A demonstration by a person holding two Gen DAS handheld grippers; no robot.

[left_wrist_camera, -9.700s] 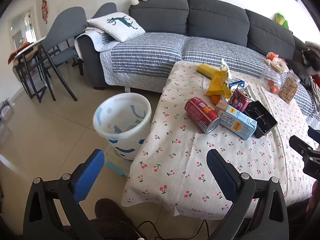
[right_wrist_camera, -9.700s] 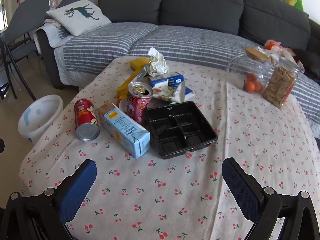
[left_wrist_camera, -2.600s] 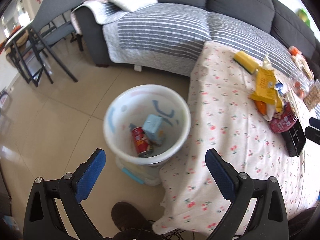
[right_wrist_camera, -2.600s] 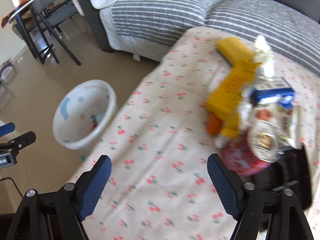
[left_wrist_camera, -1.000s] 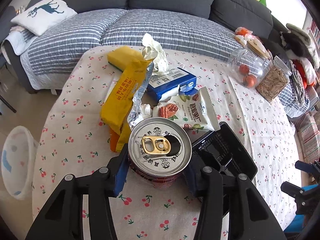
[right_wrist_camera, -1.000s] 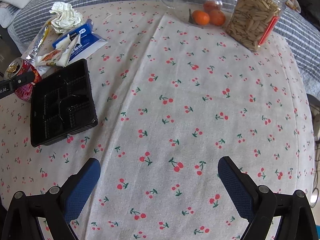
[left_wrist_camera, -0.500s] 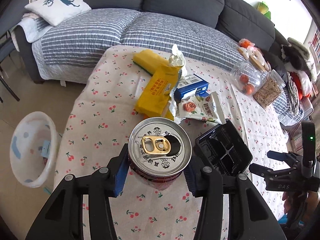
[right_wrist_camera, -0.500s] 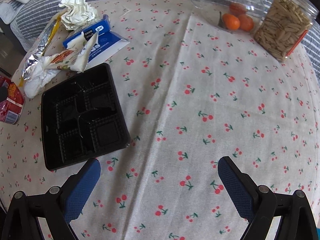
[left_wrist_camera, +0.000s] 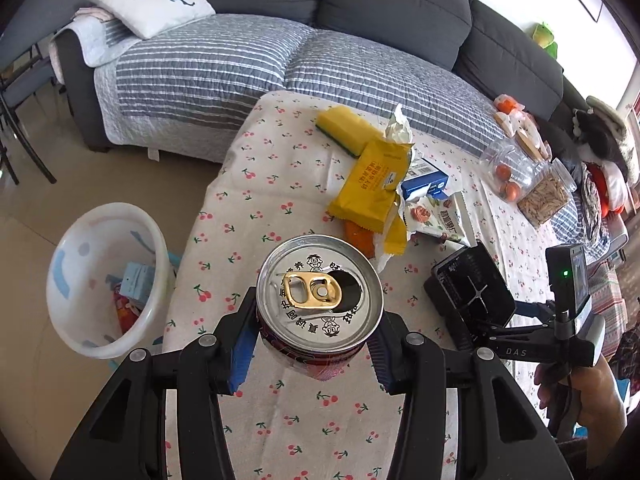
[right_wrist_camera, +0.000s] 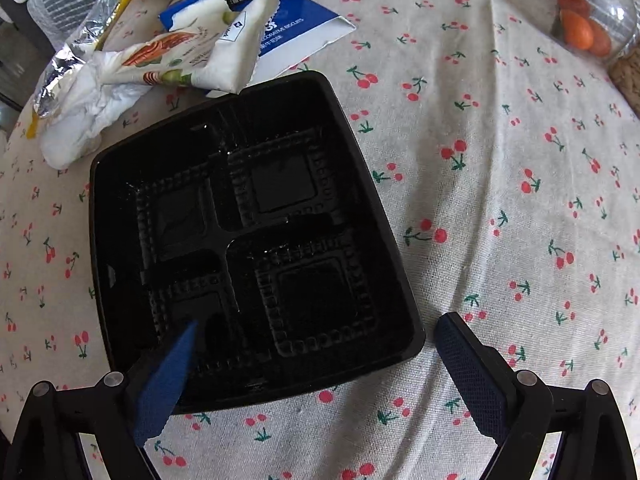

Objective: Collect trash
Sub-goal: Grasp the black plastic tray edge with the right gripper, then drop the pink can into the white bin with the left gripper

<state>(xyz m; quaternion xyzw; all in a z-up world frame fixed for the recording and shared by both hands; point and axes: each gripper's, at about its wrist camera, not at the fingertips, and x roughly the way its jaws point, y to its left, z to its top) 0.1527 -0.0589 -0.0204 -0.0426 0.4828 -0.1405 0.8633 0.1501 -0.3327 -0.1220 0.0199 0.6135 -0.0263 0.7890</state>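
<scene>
In the left wrist view my left gripper [left_wrist_camera: 312,344] is shut on a red drink can [left_wrist_camera: 318,294], held upright above the cherry-print tablecloth [left_wrist_camera: 280,168]. The white bin [left_wrist_camera: 80,332] stands on the floor to the left and holds a blue carton and a red can. My right gripper [right_wrist_camera: 318,322] is open low over the black plastic tray [right_wrist_camera: 248,240]. Its left finger hangs over the tray's inside and its right finger is outside the tray's right rim. The pads do not press on the tray. A snack bag [right_wrist_camera: 192,56], a blue box [right_wrist_camera: 288,28] and crumpled tissue [right_wrist_camera: 80,120] lie beyond it.
A yellow wrapper [left_wrist_camera: 376,184] and a yellow sponge [left_wrist_camera: 344,124] lie mid-table. Jars of oranges [left_wrist_camera: 506,172] and seeds [left_wrist_camera: 544,196] stand at the far right. A grey sofa [left_wrist_camera: 360,20] runs behind the table, and a chair [left_wrist_camera: 24,60] stands at far left. A hand [left_wrist_camera: 580,392] holds the right gripper.
The left gripper carried the can back from the trash pile toward the table's left side, and more of the bin shows. The right gripper sank toward the black tray, which now sits between its fingers.
</scene>
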